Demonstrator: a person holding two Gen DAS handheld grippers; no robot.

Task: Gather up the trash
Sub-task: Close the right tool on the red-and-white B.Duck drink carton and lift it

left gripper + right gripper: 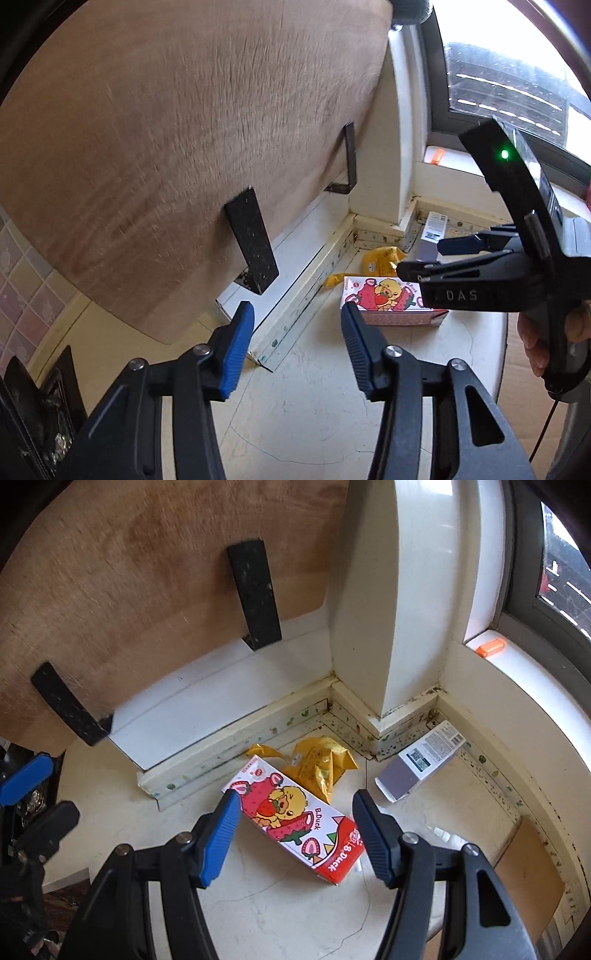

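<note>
Both claws over trash in a pale floor corner by the window.

We see the right claw [295, 812] spread wide, hovering above the strawberry B.Duck carton [295, 823] lying flat on the cracked cream floor [277, 904]; our left claw [297, 325] is wide too and holds nothing. A crumpled yellow wrapper [317, 764] touches the carton's far end, and a grey-and-white box [417, 764] lies near the stained baseboard [388, 738]. A plywood panel [166, 147] with black brackets [255, 594] leans over the wall. An orange item [489, 647] sits on the windowsill.
</note>
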